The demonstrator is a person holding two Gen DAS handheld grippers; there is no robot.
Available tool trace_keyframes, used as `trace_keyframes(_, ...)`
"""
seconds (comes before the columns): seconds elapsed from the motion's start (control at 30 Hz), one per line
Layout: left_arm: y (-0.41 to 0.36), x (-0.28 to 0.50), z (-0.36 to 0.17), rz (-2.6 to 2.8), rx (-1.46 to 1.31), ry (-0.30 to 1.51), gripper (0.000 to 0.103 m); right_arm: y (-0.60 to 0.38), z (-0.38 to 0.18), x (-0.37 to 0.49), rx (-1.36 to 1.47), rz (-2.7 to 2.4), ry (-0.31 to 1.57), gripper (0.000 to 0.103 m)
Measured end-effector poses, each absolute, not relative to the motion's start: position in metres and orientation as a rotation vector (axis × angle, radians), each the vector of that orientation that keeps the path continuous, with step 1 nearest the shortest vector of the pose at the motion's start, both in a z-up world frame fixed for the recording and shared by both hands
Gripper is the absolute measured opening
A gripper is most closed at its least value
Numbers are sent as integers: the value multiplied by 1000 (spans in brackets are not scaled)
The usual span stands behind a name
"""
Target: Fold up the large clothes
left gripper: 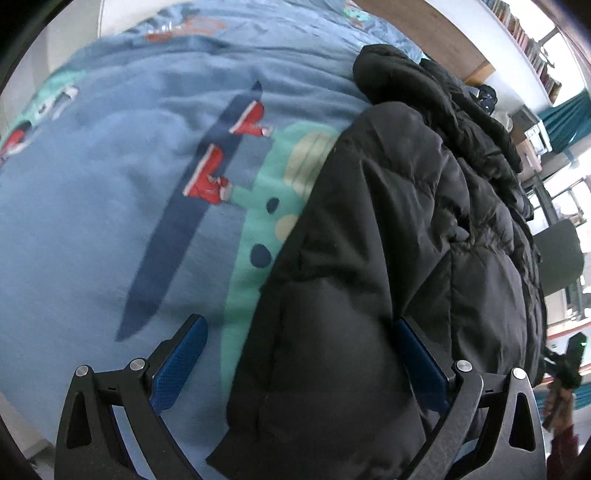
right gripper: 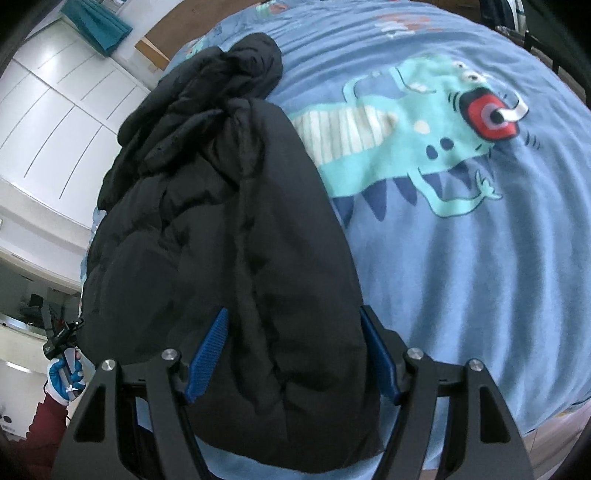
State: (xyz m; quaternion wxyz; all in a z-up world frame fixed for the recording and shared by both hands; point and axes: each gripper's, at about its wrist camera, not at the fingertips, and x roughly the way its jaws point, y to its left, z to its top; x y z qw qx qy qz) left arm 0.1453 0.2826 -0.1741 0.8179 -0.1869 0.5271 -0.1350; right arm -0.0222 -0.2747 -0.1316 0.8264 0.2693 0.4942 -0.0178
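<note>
A black puffer jacket point(left gripper: 388, 229) lies crumpled lengthwise on a blue bedsheet point(left gripper: 92, 221) printed with dinosaurs. My left gripper point(left gripper: 299, 358) hovers open over the jacket's near end. Its left pad point(left gripper: 177, 365) is over bare sheet, clear of the cloth, and its right pad point(left gripper: 421, 365) is over the jacket. In the right wrist view the same jacket point(right gripper: 221, 221) fills the lower middle. My right gripper point(right gripper: 291, 354) stands open astride the jacket's near end, with a bulge of cloth between its blue pads point(right gripper: 207, 358). I see no pinch in the cloth.
The sheet point(right gripper: 461, 277) stretches wide to the right of the jacket. A wooden headboard point(left gripper: 424, 26) and bookshelves point(left gripper: 524, 40) lie beyond the bed. White cupboards point(right gripper: 55, 110) stand on the other side. A gloved hand point(right gripper: 66, 373) in a red sleeve shows at the edge.
</note>
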Motion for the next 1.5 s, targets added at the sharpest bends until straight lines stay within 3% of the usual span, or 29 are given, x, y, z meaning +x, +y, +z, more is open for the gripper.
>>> trace_keyframes(0.6, 270, 142, -182, -461, -422, 1170, 90, -263, -156, -19, 655, 116, 1083, 69)
trace_keyframes(0.7, 273, 140, -184, -491, -454, 1171, 83, -261, -158, -18, 672, 143, 1089, 63)
trace_keyframes(0.83, 275, 137, -186, -537, -507, 1176, 72, -257, -161, -17, 692, 172, 1089, 47)
trace_keyframes(1.03, 271, 130, -186, -563, -510, 1183, 71, -250, -165, -13, 714, 198, 1100, 45)
trace_keyframes(1.07, 270, 130, -185, -565, -503, 1184, 66, -249, -165, -14, 710, 198, 1100, 45)
trace_keyframes(1.2, 259, 128, -177, -588, -494, 1168, 36, -239, -159, -11, 673, 199, 1083, 24)
trace_keyframes(1.3, 249, 124, -166, -598, -465, 1147, 25, -230, -152, -9, 642, 201, 1066, 18)
trace_keyframes(1.5, 242, 121, -138, -611, -452, 1084, 16, -220, -129, -3, 611, 215, 998, 14)
